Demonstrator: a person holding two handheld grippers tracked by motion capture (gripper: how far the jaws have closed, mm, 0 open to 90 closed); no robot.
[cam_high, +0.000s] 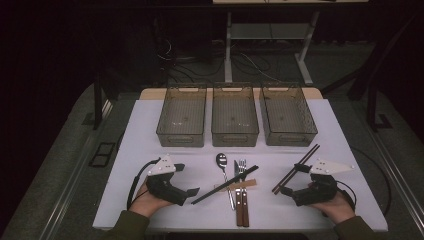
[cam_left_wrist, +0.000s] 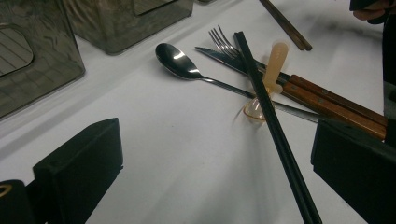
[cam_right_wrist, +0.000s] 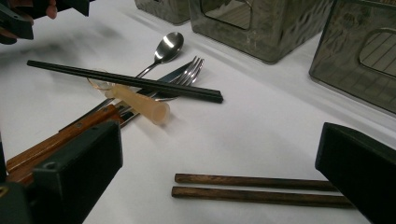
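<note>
High view: the left gripper (cam_high: 196, 191) and the right gripper (cam_high: 278, 189) are resting low over a matte white table (cam_high: 150, 140), each in a hand. Between the two grippers are lying a polished steel spoon (cam_high: 223, 165), a steel fork (cam_high: 241, 167) and a knife with wooden handles, and slim black chopsticks (cam_high: 225, 184) crossing them at a slant. Brown wooden chopsticks (cam_high: 296, 168) are lying just ahead of the right gripper. Beyond the jaws are standing three smoky translucent plastic bins (cam_high: 235, 115), rectangular, with cut-out handles.

Left gripper view: the blocky black jaws are standing wide apart, holding nothing and touching nothing. The black chopsticks (cam_left_wrist: 273, 121) are running from ahead down toward the jaw on this view's right, passing just inside it. A pale amber translucent plastic spoon (cam_left_wrist: 271, 79) is lying under them, across the wooden handles (cam_left_wrist: 336, 102). The steel spoon (cam_left_wrist: 180, 63) is lying ahead, between the jaws.

Right gripper view: the jaws are standing wide apart and empty. The wooden chopsticks (cam_right_wrist: 261, 189), square-edged and grained, are lying side by side between the jaws, close to them, clear of both pads. The black chopsticks (cam_right_wrist: 126, 81) are lying farther ahead.
</note>
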